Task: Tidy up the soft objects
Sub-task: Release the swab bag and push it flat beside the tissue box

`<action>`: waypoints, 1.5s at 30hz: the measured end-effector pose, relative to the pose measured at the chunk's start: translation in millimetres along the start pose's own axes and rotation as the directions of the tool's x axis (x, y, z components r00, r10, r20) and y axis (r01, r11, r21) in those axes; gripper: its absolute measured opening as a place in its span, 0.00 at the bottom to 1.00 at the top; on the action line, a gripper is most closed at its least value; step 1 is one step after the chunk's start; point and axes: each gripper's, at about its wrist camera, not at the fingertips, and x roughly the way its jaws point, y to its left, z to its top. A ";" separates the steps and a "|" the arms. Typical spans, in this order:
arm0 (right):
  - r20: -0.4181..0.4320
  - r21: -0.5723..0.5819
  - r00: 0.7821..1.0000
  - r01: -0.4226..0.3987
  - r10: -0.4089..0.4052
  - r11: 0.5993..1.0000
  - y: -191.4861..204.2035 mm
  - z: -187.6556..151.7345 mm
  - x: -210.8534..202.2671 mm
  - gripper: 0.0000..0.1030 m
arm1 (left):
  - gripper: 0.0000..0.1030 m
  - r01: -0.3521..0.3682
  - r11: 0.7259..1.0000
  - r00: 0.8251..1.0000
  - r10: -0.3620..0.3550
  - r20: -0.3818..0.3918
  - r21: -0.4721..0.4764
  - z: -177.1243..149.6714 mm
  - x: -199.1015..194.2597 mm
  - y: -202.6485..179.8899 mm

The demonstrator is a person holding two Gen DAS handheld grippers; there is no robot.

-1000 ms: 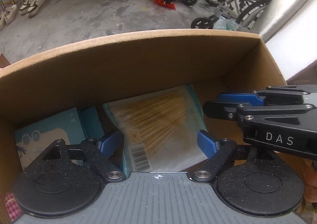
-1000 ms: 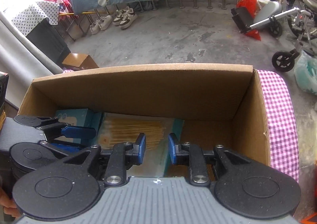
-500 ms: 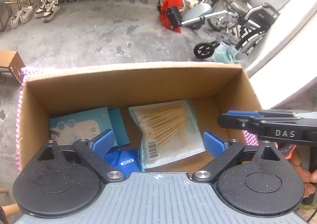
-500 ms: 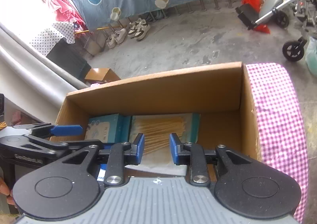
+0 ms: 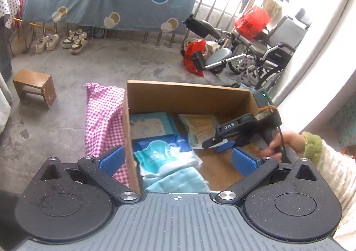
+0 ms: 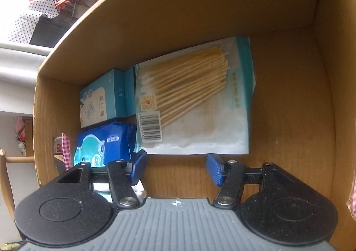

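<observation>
The cardboard box (image 5: 189, 95) stands on a pink checked cloth (image 5: 102, 117). Inside it lie a packet of cotton swabs (image 6: 193, 99), a light blue carton (image 6: 100, 99), a blue wipes pack (image 6: 106, 142) and a pale blue towel (image 5: 178, 182). The right gripper (image 6: 176, 167) is down inside the box, its fingers apart and holding nothing. The left gripper (image 5: 178, 159) is above the box's near edge, its fingers wide apart and empty.

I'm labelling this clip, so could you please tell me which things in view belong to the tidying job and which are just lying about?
Job:
cardboard box
swab pack
blue wipes pack
teal carton
light blue cloth
checked cloth

Lying about:
wooden stool
shoes
wheelchair
red bags
</observation>
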 end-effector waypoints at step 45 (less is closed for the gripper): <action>0.008 -0.003 0.998 0.062 -0.062 0.998 26.3 -12.0 -10.0 0.70 | 0.99 -0.048 0.975 0.994 0.067 0.081 -0.216 -118.5 -33.9 78.3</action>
